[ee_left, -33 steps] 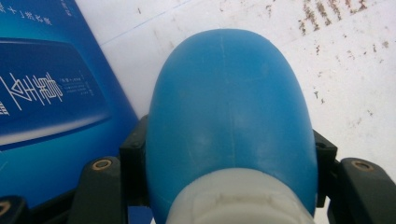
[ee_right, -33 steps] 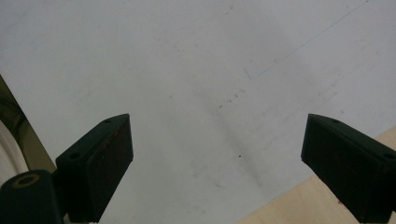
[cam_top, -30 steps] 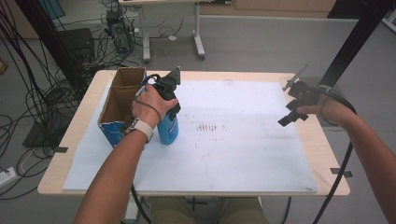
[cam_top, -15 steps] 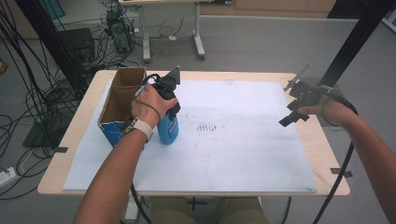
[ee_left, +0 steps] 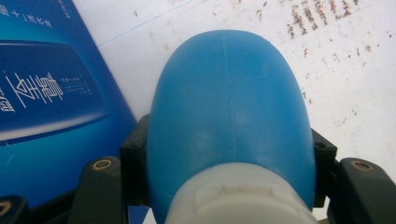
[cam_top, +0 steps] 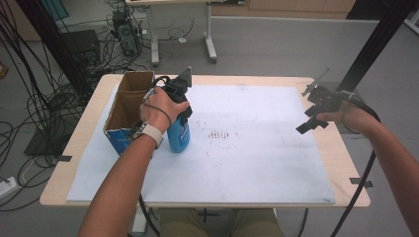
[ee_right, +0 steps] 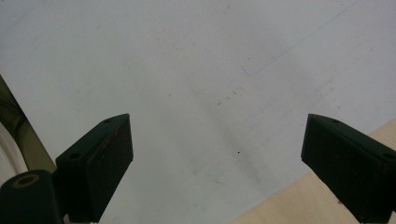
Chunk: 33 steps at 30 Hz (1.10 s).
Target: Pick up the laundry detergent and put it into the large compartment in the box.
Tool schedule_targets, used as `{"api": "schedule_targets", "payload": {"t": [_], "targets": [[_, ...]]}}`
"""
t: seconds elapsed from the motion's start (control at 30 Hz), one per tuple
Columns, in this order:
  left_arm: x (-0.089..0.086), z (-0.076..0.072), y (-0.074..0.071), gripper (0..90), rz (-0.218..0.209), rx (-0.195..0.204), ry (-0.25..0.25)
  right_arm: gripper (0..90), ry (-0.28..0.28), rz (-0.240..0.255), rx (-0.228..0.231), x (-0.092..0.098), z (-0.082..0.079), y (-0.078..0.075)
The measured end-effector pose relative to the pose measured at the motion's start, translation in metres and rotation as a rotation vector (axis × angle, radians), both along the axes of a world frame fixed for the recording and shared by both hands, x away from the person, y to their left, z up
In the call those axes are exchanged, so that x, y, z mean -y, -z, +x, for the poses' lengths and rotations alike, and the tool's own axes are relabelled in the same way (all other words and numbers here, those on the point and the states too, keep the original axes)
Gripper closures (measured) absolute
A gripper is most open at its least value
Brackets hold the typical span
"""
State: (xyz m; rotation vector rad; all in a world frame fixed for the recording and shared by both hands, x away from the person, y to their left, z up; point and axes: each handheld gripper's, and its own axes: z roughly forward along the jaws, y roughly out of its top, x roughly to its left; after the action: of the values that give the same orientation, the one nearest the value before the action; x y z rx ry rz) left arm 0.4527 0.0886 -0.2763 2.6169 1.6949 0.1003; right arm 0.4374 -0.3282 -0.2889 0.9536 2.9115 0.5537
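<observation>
Blue plastic bottle with white neck, upright on the white sheet near its left edge, just beside the open cardboard box. Left gripper clamps its upper part from both sides.

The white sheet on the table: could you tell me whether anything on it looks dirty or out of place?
Yes: a patch of small dark specks marks the white sheet near its middle, just right of the blue bottle gripped by the left gripper. They look like stains or scuffs; nothing looks spilled.
</observation>
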Motion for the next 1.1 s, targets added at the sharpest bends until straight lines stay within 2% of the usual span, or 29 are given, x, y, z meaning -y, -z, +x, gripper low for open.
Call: {"api": "schedule_targets", "payload": {"t": [0.43, 0.97, 1.1], "targets": [[-0.001, -0.003, -0.006, 38.0, 0.009, -0.002, -0.030, 9.1, 0.003, 0.006, 0.011, 0.002, -0.004, -0.004], [0.000, -0.007, -0.021, 38.0, 0.001, 0.026, -0.064, 9.1, -0.003, -0.001, 0.015, 0.000, -0.005, -0.005], [0.002, -0.008, -0.025, 38.0, 0.008, 0.040, -0.053, 9.1, -0.003, 0.000, 0.017, -0.001, -0.006, -0.006]]}}
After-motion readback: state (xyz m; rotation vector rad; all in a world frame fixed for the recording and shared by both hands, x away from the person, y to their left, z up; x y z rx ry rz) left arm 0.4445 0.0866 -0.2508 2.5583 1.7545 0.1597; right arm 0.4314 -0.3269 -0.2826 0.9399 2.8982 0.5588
